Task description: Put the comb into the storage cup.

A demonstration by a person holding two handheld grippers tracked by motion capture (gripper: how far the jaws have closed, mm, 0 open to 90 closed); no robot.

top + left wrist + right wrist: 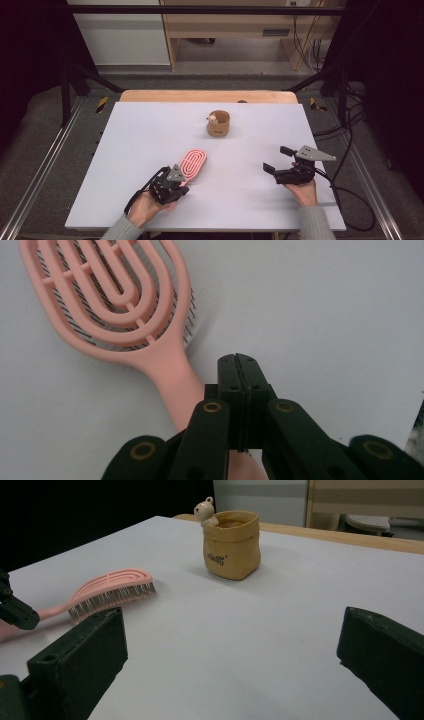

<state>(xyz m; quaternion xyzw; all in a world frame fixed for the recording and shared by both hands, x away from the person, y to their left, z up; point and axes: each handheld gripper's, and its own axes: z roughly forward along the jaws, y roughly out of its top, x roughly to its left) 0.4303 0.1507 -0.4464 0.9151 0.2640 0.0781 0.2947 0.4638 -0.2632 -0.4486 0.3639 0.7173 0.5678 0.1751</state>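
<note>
My left gripper (238,360), clenched empty, sits just right of the brush (115,305) handle, perhaps touching it.

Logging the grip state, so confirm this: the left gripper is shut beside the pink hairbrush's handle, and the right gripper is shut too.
Not quite. The right gripper is open: the right gripper view shows its jaws wide apart. The rest holds: the left gripper is shut beside the handle of the pink hairbrush.
</note>
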